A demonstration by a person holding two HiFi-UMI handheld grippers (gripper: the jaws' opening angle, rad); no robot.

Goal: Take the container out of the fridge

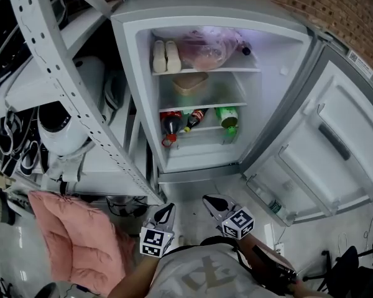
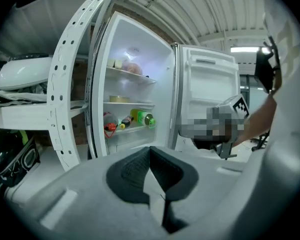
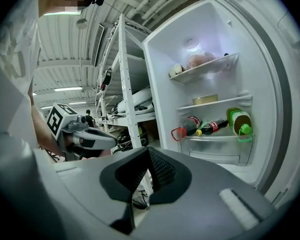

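Head view: container (image 1: pixel 189 83) sits on the fridge's (image 1: pixel 205 8) middle shelf; your left gripper (image 1: pixel 166 214) and right gripper (image 1: pixel 216 204) hang below the fridge, clear of it. Left gripper view: jaws together, empty. Right gripper view: jaws together, empty.

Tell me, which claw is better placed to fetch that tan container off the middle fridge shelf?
Probably the right claw: it sits slightly nearer the fridge, with a clear line to the container. The left claw is beside the white rack post. Both are shut and empty.
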